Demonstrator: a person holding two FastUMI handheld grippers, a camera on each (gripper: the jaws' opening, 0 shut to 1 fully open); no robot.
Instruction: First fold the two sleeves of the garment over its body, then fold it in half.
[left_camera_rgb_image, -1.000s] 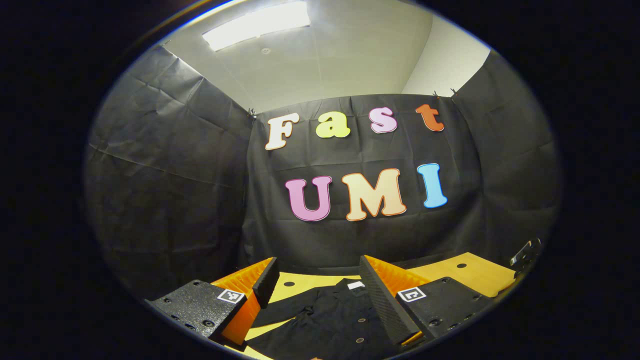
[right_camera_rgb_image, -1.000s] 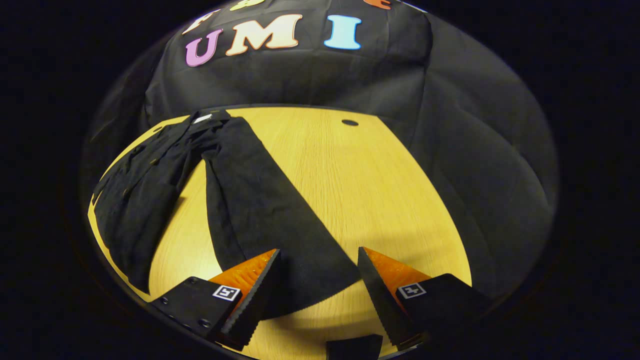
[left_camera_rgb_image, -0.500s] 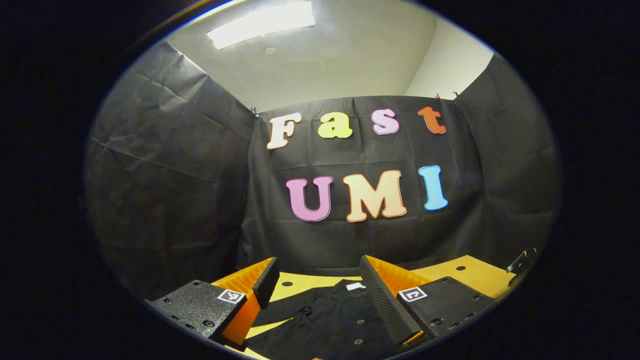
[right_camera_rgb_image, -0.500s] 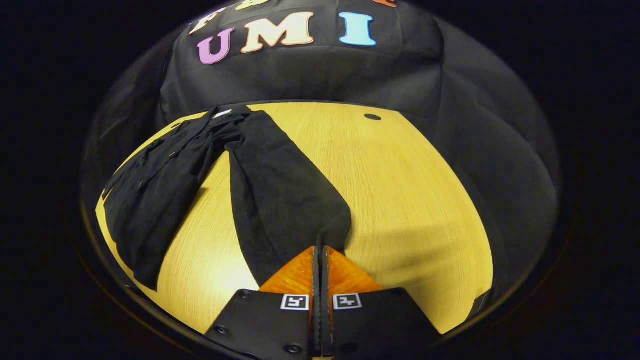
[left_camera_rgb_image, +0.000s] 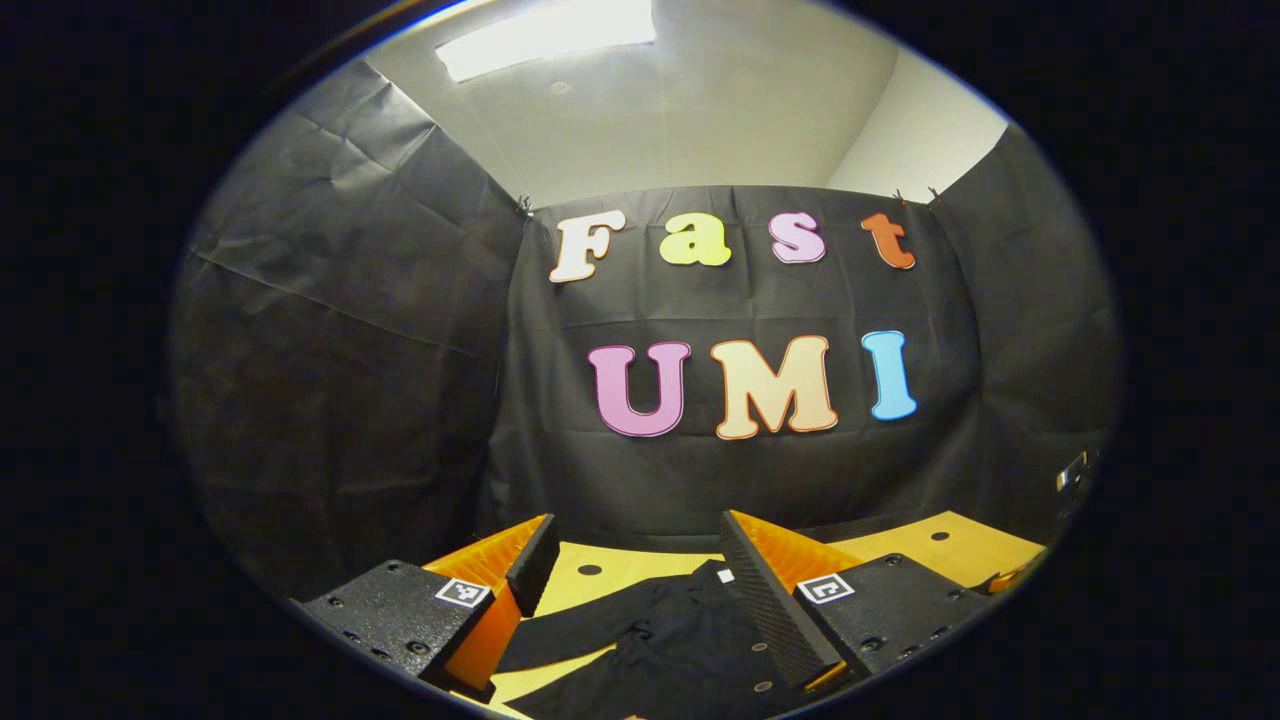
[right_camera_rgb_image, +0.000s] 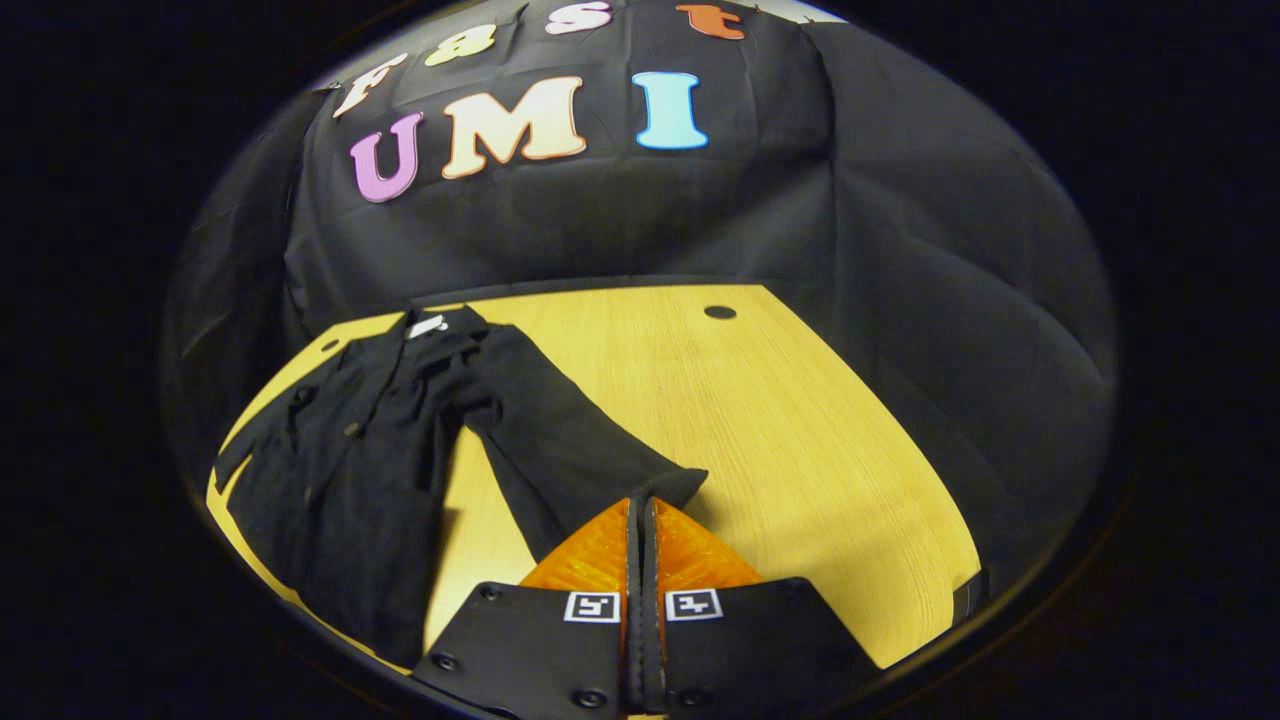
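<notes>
Both grippers, left gripper (left_camera_rgb_image: 632, 585) and right gripper (right_camera_rgb_image: 641, 560), have orange wedge fingers, black screw-studded bodies and square black-and-white markers.

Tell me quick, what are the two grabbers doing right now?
Left gripper: open, holding nothing, above the black shirt.
Right gripper: closed on the end of the shirt's sleeve.

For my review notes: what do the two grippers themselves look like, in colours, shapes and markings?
The left gripper and the right gripper look alike: wedge-shaped orange fingers with black ribbed inner pads, mounted on textured black blocks fixed with screws. Each block carries a small square black-and-white marker.
</notes>
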